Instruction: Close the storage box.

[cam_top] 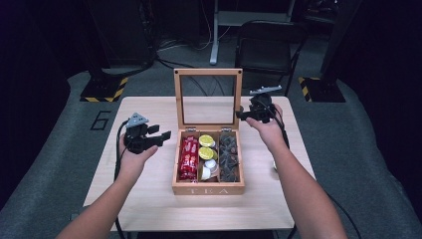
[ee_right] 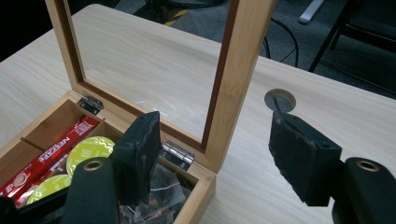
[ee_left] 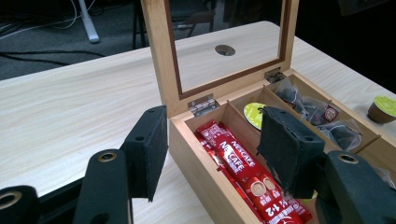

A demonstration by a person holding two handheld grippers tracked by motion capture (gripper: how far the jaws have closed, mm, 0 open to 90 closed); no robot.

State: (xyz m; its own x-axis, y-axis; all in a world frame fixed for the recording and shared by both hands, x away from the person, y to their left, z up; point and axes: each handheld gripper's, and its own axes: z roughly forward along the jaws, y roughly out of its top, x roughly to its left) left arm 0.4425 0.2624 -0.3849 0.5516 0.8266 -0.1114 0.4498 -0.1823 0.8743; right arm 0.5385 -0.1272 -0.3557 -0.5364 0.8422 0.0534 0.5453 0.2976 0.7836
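Note:
A wooden tea box stands mid-table with its glass-paned lid upright. It holds red Nescafe sticks on the left, yellow-green and white capsules in the middle and dark tea bags on the right. My left gripper is open just left of the box. In the left gripper view its jaws straddle the box's left wall. My right gripper is open at the lid's right edge, with the lid frame between its jaws and not touched.
A green capsule lies on the table right of the box. A round cable hole sits in the table behind the lid. Beyond the far edge stand a black chair and floor cables.

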